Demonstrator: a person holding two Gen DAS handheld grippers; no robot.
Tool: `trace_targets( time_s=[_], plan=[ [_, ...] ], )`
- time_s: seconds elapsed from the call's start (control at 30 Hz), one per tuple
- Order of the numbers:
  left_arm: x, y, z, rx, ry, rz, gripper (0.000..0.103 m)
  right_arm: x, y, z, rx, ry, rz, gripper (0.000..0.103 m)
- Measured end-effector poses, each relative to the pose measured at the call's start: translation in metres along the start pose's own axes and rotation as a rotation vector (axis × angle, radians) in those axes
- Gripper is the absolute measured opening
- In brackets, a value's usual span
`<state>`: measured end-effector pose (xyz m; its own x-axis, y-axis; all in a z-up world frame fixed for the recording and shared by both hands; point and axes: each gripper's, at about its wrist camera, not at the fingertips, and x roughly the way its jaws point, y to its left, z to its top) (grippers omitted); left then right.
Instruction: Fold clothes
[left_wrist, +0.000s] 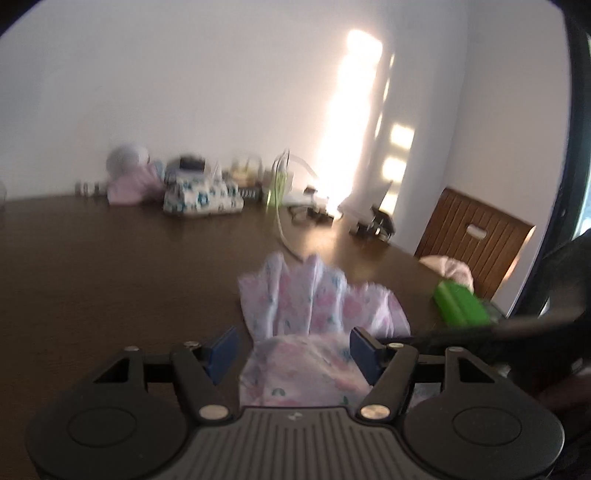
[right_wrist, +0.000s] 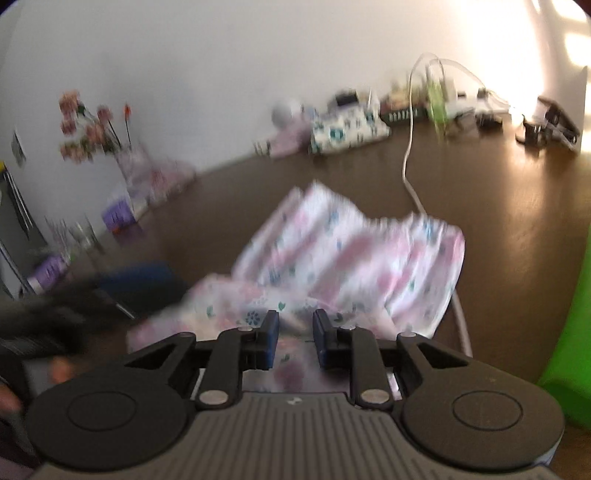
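Dark brown wooden table (left_wrist: 110, 266) stretches ahead of us to a white wall, clutter lined up along its far edge, and everything is a bit smeared with motion. Our crumpled white garment with pink and blue flowers (left_wrist: 317, 295) lies bunched straight in front of both tools, spilling back under them. On the left gripper (left_wrist: 293, 349) the blue pads stand wide, cloth lying between them but neither pad pressing on it, so it is open. On the right gripper (right_wrist: 295, 339) the jaws are narrow with a clear gap, fabric beneath and between; we cannot tell whether they pinch anything. From the right wrist the garment (right_wrist: 354, 254) runs away ahead and to the right, its ruffled edge farthest out. Both hands sit at the near edge, about equally close, so we judge the next grab belongs there
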<state>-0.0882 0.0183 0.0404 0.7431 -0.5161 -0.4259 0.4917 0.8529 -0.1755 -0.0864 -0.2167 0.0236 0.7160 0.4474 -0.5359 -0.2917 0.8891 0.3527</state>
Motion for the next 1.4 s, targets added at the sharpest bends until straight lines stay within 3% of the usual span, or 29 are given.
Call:
trace_targets(
  time_s=[0.1,0.17,0.23,0.3,0.63,0.83,1.07,1.17,1.3,1.4],
  plan=[
    [-0.002,-0.013,-0.001,0.073,0.007,-0.071,0.058,0.001,0.002,-0.005,-0.004,-0.002,0.000,0.021],
    [-0.001,-0.021,-0.004,0.121,0.020,-0.106,0.050,-0.002,-0.002,-0.006,0.014,-0.003,0.015,0.021],
    [0.005,-0.024,-0.012,0.155,0.058,-0.087,0.040,-0.003,-0.003,-0.007,0.018,-0.006,0.022,0.021],
    [0.009,-0.020,-0.018,0.163,0.080,-0.083,0.037,-0.003,-0.003,-0.009,0.010,-0.013,0.024,0.021],
    [0.009,-0.002,-0.033,0.108,0.105,-0.135,0.038,-0.009,-0.002,-0.001,-0.006,-0.029,0.015,0.022],
    [0.004,-0.005,-0.033,0.123,0.118,-0.142,0.038,-0.001,-0.002,-0.004,-0.034,0.011,0.017,0.023],
    [-0.009,0.009,-0.013,0.115,0.127,-0.235,0.039,-0.002,0.001,-0.007,-0.081,0.008,0.029,0.023],
    [-0.010,0.014,-0.005,0.126,0.115,-0.231,0.043,-0.003,0.003,-0.009,-0.100,0.012,0.053,0.023],
    [0.006,0.011,-0.012,0.158,0.185,-0.202,0.041,-0.005,0.005,-0.011,-0.123,0.018,0.069,0.023],
    [0.006,0.012,-0.017,0.147,0.188,-0.221,0.041,-0.007,0.004,-0.013,-0.122,0.018,0.079,0.023]
  ],
)
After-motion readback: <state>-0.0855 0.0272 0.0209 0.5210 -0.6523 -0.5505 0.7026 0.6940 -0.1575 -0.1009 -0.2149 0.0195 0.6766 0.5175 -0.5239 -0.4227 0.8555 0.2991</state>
